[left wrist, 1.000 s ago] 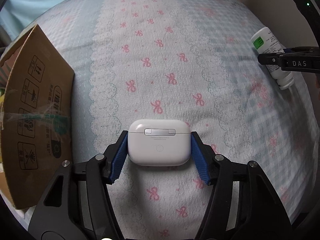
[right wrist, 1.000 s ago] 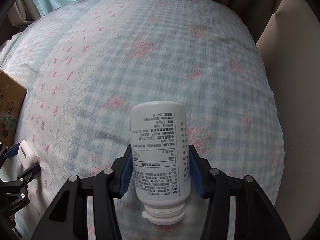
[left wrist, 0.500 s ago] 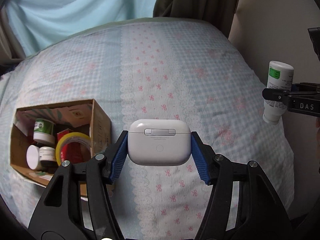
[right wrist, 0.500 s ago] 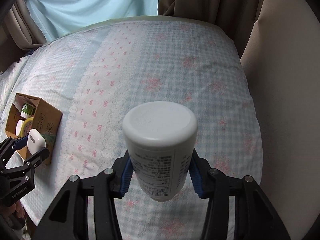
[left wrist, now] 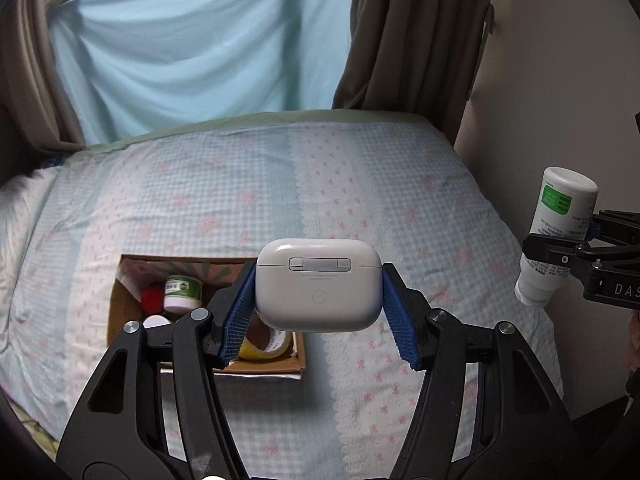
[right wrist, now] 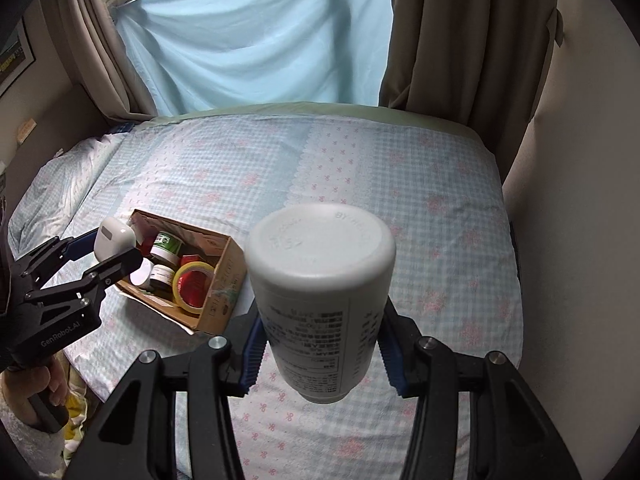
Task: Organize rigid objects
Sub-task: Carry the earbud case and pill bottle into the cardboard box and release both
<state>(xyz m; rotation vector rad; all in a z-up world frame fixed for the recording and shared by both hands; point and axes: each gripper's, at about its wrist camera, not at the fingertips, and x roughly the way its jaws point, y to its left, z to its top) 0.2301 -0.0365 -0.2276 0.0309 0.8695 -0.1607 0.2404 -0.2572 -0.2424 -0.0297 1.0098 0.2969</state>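
Note:
My left gripper (left wrist: 318,308) is shut on a white earbuds case (left wrist: 318,284) and holds it in the air above the bed, near the right end of an open cardboard box (left wrist: 208,362). It also shows in the right wrist view (right wrist: 114,248), with the case (right wrist: 113,237) over the box (right wrist: 218,280). My right gripper (right wrist: 322,354) is shut on a white pill bottle (right wrist: 322,280), base towards the camera, high above the bed. The bottle (left wrist: 556,232) shows cap-down at the right of the left wrist view.
The box holds a green-labelled jar (left wrist: 182,292), a red-capped item (left wrist: 151,298), a yellow tape roll (right wrist: 194,280) and other small jars. The bed (left wrist: 360,184) has a checked, bow-print cover. A wall (right wrist: 568,200) runs along the right; curtains (right wrist: 260,32) hang behind.
Both grippers rose well above the bed with their objects. The box, only a side flap before, now shows its open inside below the left gripper. The bottle tilted base-forward.

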